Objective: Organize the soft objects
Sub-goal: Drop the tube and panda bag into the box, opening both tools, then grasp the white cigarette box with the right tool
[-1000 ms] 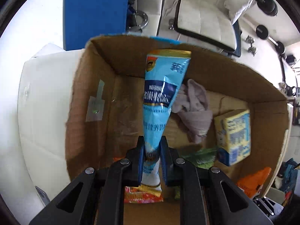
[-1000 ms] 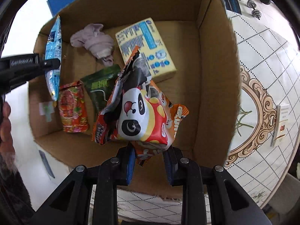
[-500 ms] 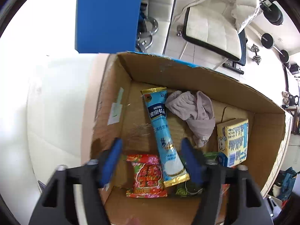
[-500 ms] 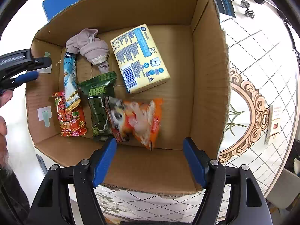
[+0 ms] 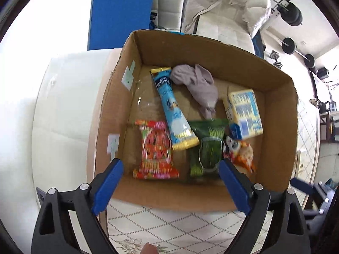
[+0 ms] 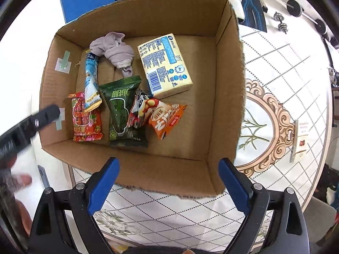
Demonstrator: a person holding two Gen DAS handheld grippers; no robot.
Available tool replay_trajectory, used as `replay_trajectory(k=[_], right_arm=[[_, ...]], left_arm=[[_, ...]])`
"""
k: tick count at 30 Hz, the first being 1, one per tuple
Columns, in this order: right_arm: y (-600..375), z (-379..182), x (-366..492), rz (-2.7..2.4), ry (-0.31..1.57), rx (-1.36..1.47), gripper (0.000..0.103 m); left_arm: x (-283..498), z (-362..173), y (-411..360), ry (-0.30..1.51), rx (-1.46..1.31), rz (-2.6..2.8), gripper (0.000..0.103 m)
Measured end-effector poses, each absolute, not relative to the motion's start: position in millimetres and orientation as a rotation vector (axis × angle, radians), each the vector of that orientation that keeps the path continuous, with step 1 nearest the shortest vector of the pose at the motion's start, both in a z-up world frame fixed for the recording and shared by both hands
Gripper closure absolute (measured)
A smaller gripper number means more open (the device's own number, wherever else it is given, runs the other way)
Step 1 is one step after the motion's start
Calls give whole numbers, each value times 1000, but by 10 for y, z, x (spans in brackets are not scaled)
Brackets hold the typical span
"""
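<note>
Patterned tabletop point(image 6: 275, 63) bears the cardboard box point(image 6: 228, 84); bare floor at 3 o'clock, packets and cloth point(image 6: 114, 48) at 9. My left gripper point(image 5: 169, 182) and right gripper point(image 6: 169, 180) gape wide, empty.

Both wrist cameras look steeply down along their own tongs into the same box point(image 5: 211, 48) from above its near rim, close enough that it fills most of each view. The left view sits over the box's left near corner, the right view point(image 6: 135, 27) nearer its middle. They share the whole box floor, and the right view also catches the left tongs point(image 6: 45, 114) at the box's left wall.
</note>
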State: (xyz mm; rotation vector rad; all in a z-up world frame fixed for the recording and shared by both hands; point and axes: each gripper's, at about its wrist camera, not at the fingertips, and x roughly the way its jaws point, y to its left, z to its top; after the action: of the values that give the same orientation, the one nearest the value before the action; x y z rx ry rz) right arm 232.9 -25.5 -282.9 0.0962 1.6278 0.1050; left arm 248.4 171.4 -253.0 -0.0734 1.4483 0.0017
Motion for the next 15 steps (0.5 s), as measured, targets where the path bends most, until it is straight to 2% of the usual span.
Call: replay_trajectory(k=[15], right_arm=[[-434,-2102,1805,113,1457,81,7]], left_arm=[[1844,-1810,1375,1288,3,-58,10]])
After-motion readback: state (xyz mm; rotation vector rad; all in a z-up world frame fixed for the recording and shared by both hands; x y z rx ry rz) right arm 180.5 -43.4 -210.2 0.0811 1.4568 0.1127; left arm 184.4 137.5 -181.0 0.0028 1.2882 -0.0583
